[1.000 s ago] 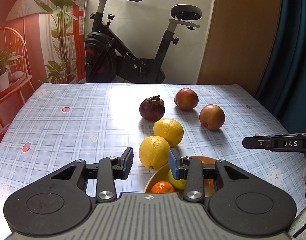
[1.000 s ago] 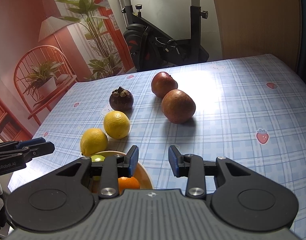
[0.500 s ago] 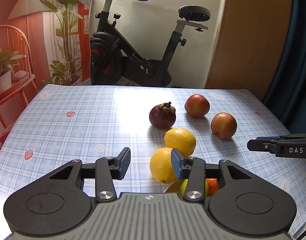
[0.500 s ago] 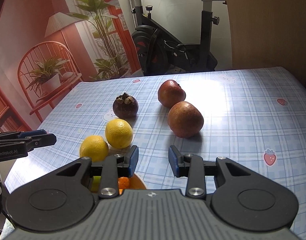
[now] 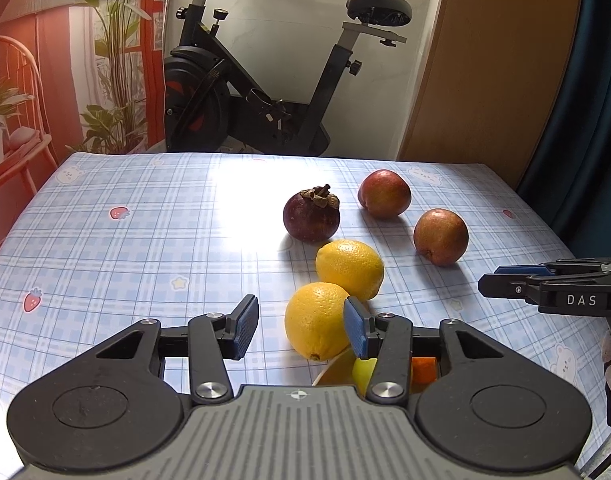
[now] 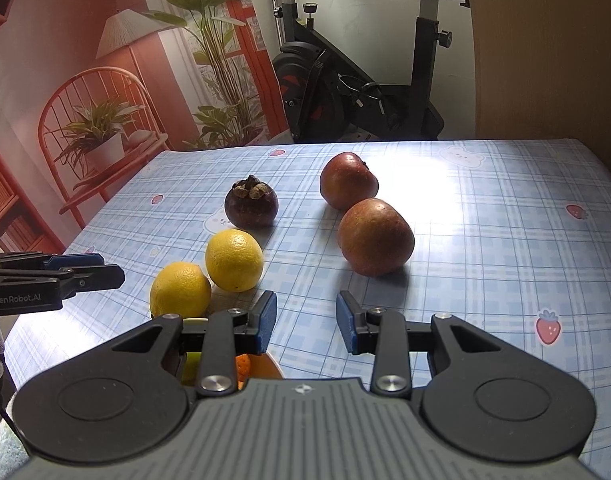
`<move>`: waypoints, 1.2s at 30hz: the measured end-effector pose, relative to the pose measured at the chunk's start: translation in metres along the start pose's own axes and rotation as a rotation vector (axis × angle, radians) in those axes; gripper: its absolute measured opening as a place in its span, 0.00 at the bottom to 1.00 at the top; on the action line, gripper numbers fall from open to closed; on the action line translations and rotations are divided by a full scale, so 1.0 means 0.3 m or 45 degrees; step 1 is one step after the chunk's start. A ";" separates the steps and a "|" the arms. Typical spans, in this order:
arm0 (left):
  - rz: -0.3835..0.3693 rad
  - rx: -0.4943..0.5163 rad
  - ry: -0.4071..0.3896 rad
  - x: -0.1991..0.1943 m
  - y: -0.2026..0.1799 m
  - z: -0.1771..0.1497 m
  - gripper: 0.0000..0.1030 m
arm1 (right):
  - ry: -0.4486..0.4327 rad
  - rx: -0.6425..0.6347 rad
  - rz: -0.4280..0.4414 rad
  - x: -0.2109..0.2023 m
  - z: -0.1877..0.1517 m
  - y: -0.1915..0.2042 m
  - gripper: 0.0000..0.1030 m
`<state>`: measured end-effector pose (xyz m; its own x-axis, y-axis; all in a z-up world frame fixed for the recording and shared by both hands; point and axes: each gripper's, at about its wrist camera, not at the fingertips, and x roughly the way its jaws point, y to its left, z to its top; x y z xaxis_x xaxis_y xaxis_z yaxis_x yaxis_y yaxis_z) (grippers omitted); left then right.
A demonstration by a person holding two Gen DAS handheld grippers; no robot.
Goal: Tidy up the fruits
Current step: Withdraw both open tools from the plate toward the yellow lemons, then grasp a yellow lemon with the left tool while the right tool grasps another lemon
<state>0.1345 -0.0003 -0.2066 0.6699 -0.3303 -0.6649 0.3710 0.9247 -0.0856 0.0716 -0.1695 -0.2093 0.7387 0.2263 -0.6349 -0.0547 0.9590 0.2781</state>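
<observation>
Two lemons lie on the checked tablecloth; the near lemon point(image 5: 315, 320) sits just beyond my left gripper point(image 5: 301, 330), partly behind its right pad, untouched. The jaws are opening with only air between the pads. The far lemon point(image 5: 349, 268), a dark mangosteen point(image 5: 311, 216) and two red apples point(image 5: 383, 194) point(image 5: 440, 236) lie further back. My right gripper point(image 6: 305, 324) is open over bare cloth, with the nearer apple point(image 6: 375, 236) ahead of it. A bowl point(image 5: 329, 372) holding an orange point(image 5: 423, 370) and a yellow-green fruit is mostly hidden under both grippers.
An exercise bike point(image 5: 265, 80) stands behind the table's far edge, beside a wooden panel point(image 5: 485, 60) and a dark curtain at right. The right gripper's tip point(image 5: 491, 280) enters the left wrist view from the right. The left gripper's tip point(image 6: 113, 270) shows at the right wrist view's left edge.
My left jaws have widened. Both grippers have moved forward over the bowl, which has slid further under them, and the fruits look closer in both views.
</observation>
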 end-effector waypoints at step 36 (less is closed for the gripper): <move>-0.036 -0.072 0.161 0.224 -0.016 0.000 0.57 | 0.048 0.004 0.012 0.075 -0.003 -0.007 0.36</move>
<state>0.1776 -0.0270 -0.2510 0.5722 -0.3331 -0.7494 0.3493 0.9258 -0.1448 0.0878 -0.1661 -0.2248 0.7126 0.2413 -0.6588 -0.0595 0.9564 0.2860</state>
